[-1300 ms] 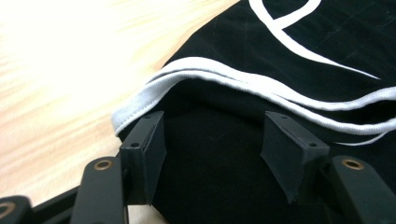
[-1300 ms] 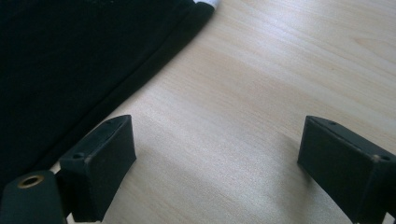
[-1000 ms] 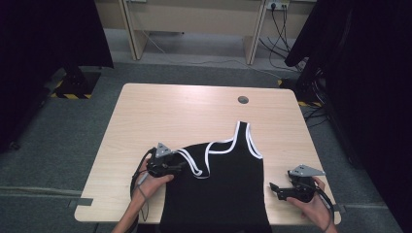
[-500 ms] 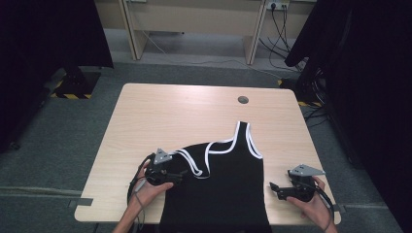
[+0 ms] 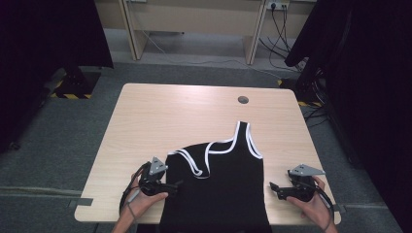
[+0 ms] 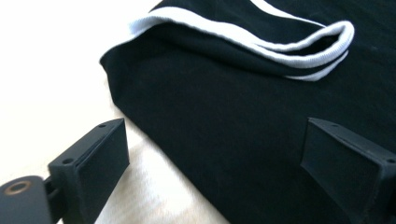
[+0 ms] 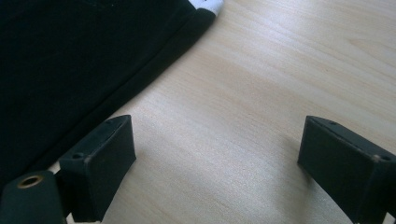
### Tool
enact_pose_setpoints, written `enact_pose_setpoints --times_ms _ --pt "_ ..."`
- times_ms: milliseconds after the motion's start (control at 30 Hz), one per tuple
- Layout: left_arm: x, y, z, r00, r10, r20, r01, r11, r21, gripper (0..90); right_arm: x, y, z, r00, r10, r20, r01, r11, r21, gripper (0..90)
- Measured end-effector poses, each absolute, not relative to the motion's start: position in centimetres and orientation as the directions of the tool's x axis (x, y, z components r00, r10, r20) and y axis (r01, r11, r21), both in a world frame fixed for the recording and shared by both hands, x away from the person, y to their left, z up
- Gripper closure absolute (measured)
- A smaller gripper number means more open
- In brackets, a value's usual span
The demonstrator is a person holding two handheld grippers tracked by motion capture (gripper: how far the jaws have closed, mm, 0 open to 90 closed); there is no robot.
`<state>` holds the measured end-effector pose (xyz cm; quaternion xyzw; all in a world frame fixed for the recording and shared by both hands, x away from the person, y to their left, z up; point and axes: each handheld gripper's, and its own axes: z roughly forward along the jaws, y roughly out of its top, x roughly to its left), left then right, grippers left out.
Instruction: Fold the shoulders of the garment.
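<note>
**One black tank top, two grippers spread wide at its sides**

I read no brand, label or writing on anything here. I count one black tank top point(image 5: 221, 187) with white trim, one wooden table point(image 5: 160, 116), and two grippers.

My left gripper point(image 5: 176, 185) sits at the garment's left edge. Its jaws have just been opening and now stand wide; in the left gripper view the black cloth point(image 6: 224, 121) lies between and ahead of them, with neither pad pressing on it. The folded white-trimmed strap point(image 6: 299, 44) lies further ahead of those jaws.

My right gripper point(image 5: 274, 188) rests just beside the top's right edge, apart from it. Its jaws are wide too, with bare tabletop point(image 7: 261, 93) between them; the garment's side hem point(image 7: 70, 70) runs past the left jaw in that view.
</note>
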<state>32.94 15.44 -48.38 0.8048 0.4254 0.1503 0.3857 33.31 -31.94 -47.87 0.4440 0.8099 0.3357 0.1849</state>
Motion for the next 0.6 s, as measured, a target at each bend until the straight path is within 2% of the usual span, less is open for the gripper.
enact_pose_setpoints --times_ms 167,267,333,600 --pt "32.3 16.2 -48.5 0.585 0.805 -0.097 0.580 -0.333 0.743 2.7 33.3 -31.9 -47.9 -0.538 0.843 -0.003 0.594 0.381 0.708 11.5" --pt "32.0 16.3 -48.6 0.600 0.798 -0.055 0.570 -0.379 0.729 0.0 33.3 -31.9 -47.9 -0.538 0.843 -0.003 0.594 0.381 0.708 11.4" --pt "31.8 16.0 -48.6 0.602 0.798 -0.022 0.562 -0.404 0.722 0.0 33.3 -31.9 -47.9 -0.538 0.843 -0.003 0.594 0.381 0.708 11.5" --pt "31.7 15.8 -48.6 0.597 0.802 -0.021 0.565 -0.402 0.720 0.0 33.3 -31.9 -47.9 -0.537 0.844 -0.002 0.595 0.380 0.708 11.4"
